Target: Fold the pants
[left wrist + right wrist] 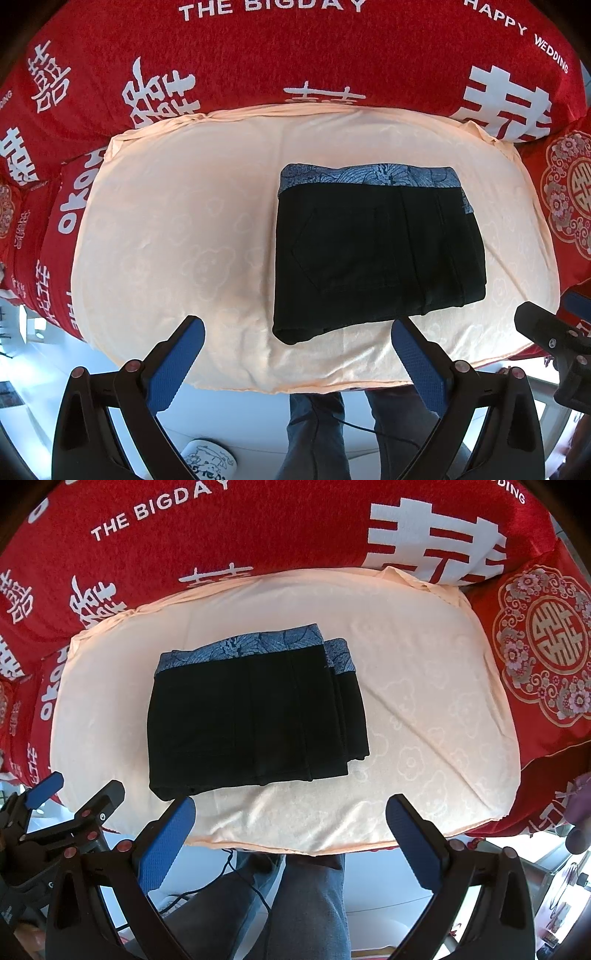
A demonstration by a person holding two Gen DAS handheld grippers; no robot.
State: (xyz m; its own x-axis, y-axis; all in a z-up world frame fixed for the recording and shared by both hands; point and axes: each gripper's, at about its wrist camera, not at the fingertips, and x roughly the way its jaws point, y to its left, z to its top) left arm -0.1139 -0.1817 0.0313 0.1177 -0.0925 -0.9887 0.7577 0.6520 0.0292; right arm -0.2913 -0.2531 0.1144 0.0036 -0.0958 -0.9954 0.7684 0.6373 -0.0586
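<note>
Pants (376,254): one pair, black with a blue patterned waistband, lies as a compact stacked rectangle on the peach cushion (177,229), with the waistband turned toward twelve o'clock and the folded bottom edge toward six. In the right wrist view the same bundle (255,723) sits toward nine o'clock of the cushion's middle, and two waistband strips show stepped one behind the other at its three o'clock side, which suggests layers laid over each other and not quite flush. I judge the fold to be finished or nearly so, since no leg trails loose.

The left hand-held gripper (297,365) hovers at six o'clock of the bundle with its blue pads spread wide and nothing between them; its right pad appears just beside the bundle's near edge, though I cannot tell whether it touches. The right hand-held gripper (290,843) is likewise spread and empty, above the cushion's front rim, apart from the cloth. Both look backed off so the stack rests undisturbed.

Around the cushion runs one red wedding cover (258,531) with white lettering, and one embroidered red pillow (543,646) lies at three o'clock.

Count: one pair of pants, two grippers, one cushion, one pillow.
</note>
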